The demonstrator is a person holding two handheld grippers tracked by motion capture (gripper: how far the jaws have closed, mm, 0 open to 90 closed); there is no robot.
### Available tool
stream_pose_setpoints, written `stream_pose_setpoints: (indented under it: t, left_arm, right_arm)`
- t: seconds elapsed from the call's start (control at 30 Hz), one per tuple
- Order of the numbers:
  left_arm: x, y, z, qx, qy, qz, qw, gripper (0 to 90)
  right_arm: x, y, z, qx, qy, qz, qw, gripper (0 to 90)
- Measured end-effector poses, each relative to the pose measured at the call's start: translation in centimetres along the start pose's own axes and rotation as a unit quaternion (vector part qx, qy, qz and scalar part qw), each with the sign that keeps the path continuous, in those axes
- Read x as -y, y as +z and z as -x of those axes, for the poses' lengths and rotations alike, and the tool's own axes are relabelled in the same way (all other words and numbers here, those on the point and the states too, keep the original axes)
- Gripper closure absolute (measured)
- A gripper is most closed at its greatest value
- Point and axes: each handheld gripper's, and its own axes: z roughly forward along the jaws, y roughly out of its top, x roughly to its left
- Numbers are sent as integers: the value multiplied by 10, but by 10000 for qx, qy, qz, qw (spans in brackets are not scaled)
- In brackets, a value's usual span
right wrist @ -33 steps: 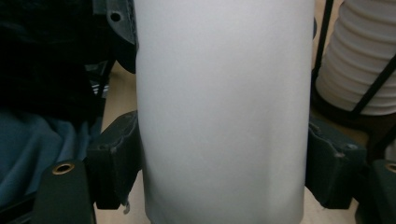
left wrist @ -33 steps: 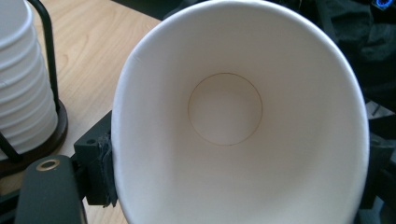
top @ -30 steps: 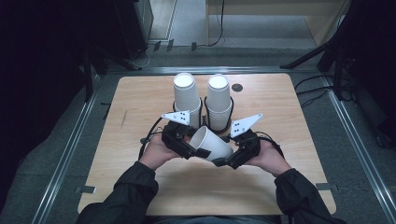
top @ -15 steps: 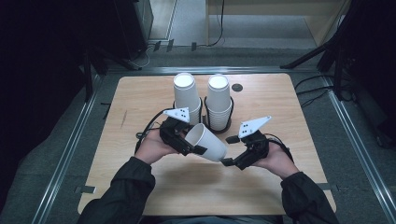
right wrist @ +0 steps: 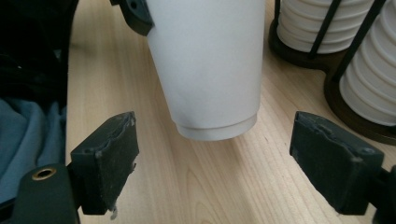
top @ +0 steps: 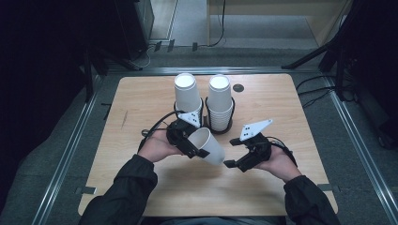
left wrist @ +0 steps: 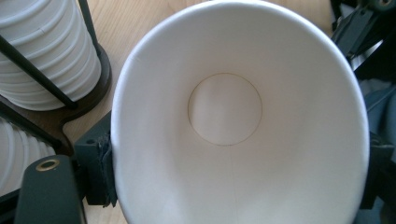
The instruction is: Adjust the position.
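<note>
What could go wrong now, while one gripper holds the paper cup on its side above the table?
1. The left hand-held gripper grips the paper cup only at its rim, so the thin wall could dent or slip out.
2. The right hand-held gripper stands open just below the cup's base; closing there could miss it.
3. The two cup stacks stand close behind; a swing could tip them.

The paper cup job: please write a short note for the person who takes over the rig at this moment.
Left gripper: shut on the single white cup, held tilted above the table.
Right gripper: open, jaws just opened, off the cup's base.
Two cup stacks stand in the black holder behind.
Done: one cup is separated, in the left gripper alone.
Left: probably to set it down or stack it.
</note>
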Motion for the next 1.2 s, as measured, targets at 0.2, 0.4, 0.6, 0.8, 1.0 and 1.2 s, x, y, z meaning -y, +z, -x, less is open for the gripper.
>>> stream_pose_setpoints:
  t: [0.2,0.4,0.6,0.8,1.0,1.2]
  left_arm:
    - [-1,4,3,-102,161,-248,9995,150]
    - [-8,6,8,-114,206,-337,9992,149]
    - [-15,8,18,-172,286,-514,9981,148]
    - [-18,10,23,-157,333,-500,9981,147]
    - [-22,8,26,-189,384,-457,9980,145]
    - [-20,7,25,-117,316,-339,9989,111]
  right_arm:
    - [1,4,-1,40,-142,-20,9999,176]
    - [0,16,0,-36,-190,-115,9997,176]
    - [-2,23,-2,-30,-325,-60,9995,176]
    - [-3,36,-7,-105,-400,-215,9989,176]
    - [-6,43,-10,-105,-542,-194,9983,229]
    - [-7,41,-12,-143,-547,-209,9982,241]
